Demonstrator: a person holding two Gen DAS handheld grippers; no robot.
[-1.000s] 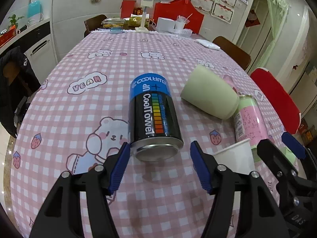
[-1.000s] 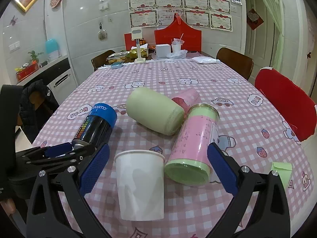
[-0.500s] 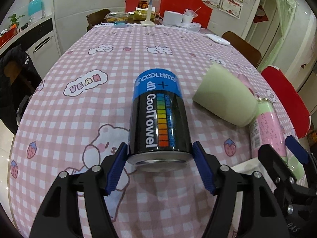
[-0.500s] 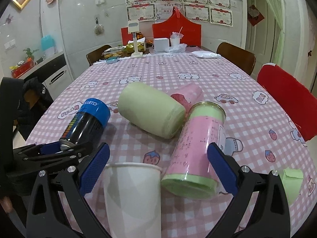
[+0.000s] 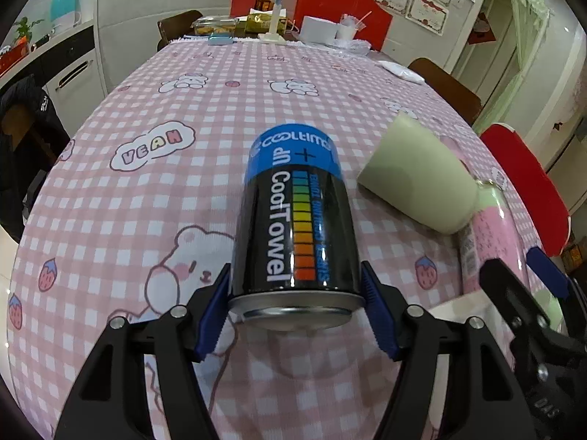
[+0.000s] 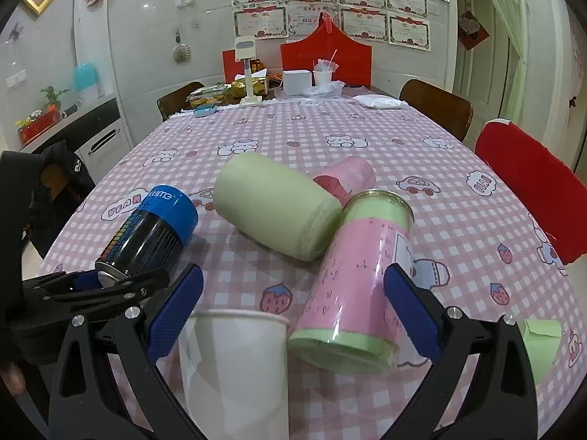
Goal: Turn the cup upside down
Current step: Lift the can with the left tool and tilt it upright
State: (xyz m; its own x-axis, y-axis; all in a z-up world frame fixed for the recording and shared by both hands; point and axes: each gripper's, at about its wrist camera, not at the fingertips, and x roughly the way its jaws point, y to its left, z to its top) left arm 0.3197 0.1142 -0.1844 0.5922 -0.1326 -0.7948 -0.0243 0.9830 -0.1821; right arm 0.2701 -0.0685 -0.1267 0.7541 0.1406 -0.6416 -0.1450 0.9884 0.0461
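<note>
A black and blue "CoolTowel" can [image 5: 297, 220] lies on its side on the pink checked tablecloth; it also shows in the right wrist view [image 6: 146, 234]. My left gripper [image 5: 296, 308] has its blue pads on both sides of the can's metal base and is shut on it. A white paper cup [image 6: 234, 363] stands upright, mouth up, between the open fingers of my right gripper [image 6: 291, 311], nearer the left pad. The cup's rim shows in the left wrist view [image 5: 462, 302].
A pale green cup [image 6: 275, 205] lies on its side mid-table. A pink and green canister [image 6: 359, 282] lies beside it, close to my right pad. A small pink cup [image 6: 345, 179] lies behind. Chairs [image 6: 528, 187] stand at the right edge; clutter [image 6: 293, 80] at the far end.
My left gripper moved forward and closed its pads onto the can's base. The right gripper moved closer over the paper cup.
</note>
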